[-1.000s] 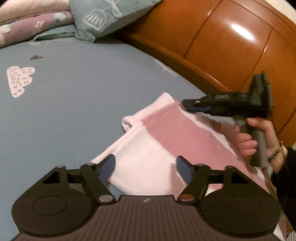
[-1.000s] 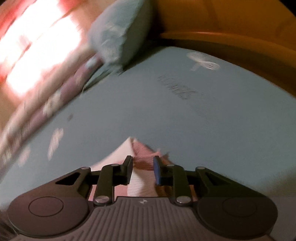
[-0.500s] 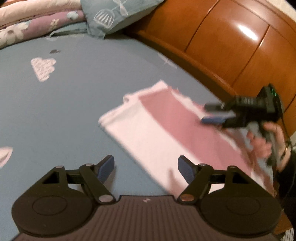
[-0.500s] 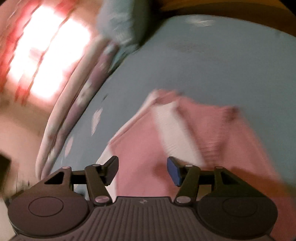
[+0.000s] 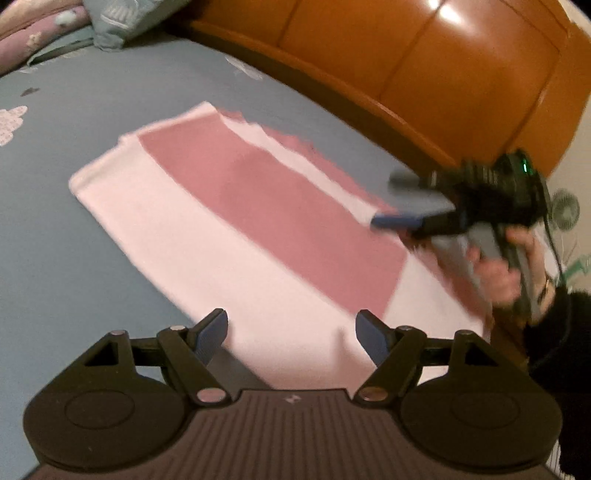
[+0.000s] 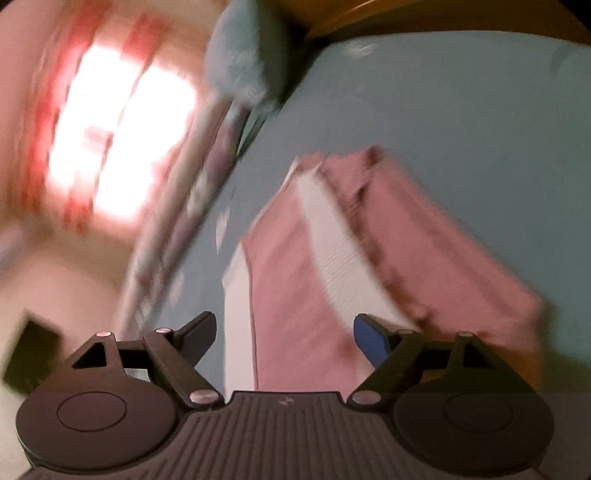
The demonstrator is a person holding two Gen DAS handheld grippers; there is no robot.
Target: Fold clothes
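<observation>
A folded pink garment (image 5: 258,221) with pale and dusty-rose panels lies flat on the blue-grey bedsheet (image 5: 74,122). My left gripper (image 5: 291,332) hangs open just above its near edge, nothing between the fingers. In the left wrist view my right gripper (image 5: 400,201) hovers over the garment's right end, held by a hand (image 5: 498,269). Its jaws are opening and hold nothing. The blurred right wrist view shows the same garment (image 6: 314,288) stretching away beneath my right gripper (image 6: 284,332), with cloth visible under the gap but not pinched.
An orange wooden headboard (image 5: 424,74) runs along the far side of the bed. A teal pillow (image 5: 122,18) and a floral quilt (image 5: 33,40) lie at the far left. A bright window with pink curtains (image 6: 110,147) blurs in the right wrist view.
Both grippers pulled back from the garment, so more of it shows. The right gripper, nearly shut at the far corner a second ago, has spread its jaws wide and swung toward the right end.
</observation>
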